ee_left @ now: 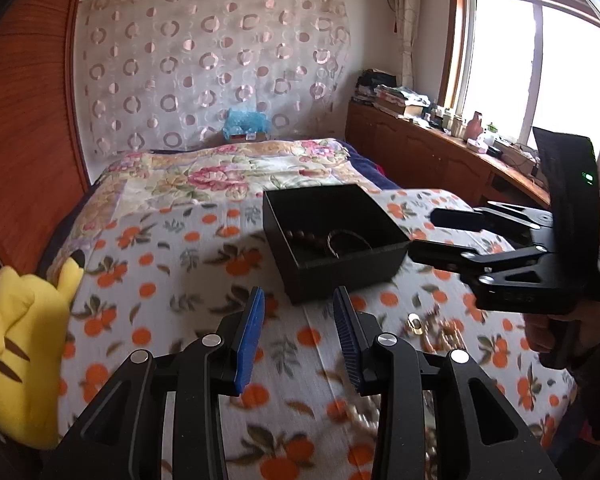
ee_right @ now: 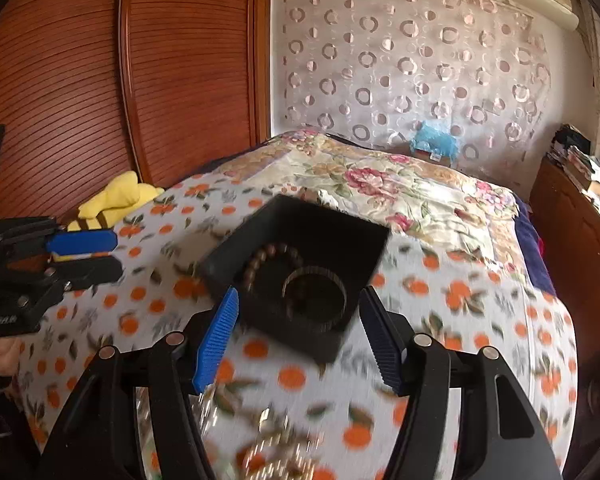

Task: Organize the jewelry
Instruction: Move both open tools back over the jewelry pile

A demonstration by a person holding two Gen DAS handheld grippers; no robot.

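A black open box [ee_left: 340, 280] [ee_right: 296, 338] sits on the orange-print bedspread. Inside it lie a brown bead bracelet [ee_right: 260, 260] [ee_left: 300, 236] and a dark bangle [ee_right: 315, 292] [ee_left: 348, 240]. A blurred heap of gold-coloured jewelry [ee_left: 432, 328] [ee_right: 276, 448] lies on the spread in front of the box. My left gripper [ee_left: 298, 294] [ee_right: 118, 255] hovers open to the left of the heap, nothing between its blue pads. My right gripper [ee_right: 299, 294] [ee_left: 428, 236] is open just short of the box's near corner, with the pads clear of its walls.
A yellow plush toy [ee_left: 24, 340] [ee_right: 116, 196] lies at the bed's left edge by the wooden wardrobe doors [ee_right: 120, 80]. A low wooden cabinet [ee_left: 420, 152] with clutter runs under the window on the right. A blue bag [ee_left: 246, 120] sits beyond the floral quilt.
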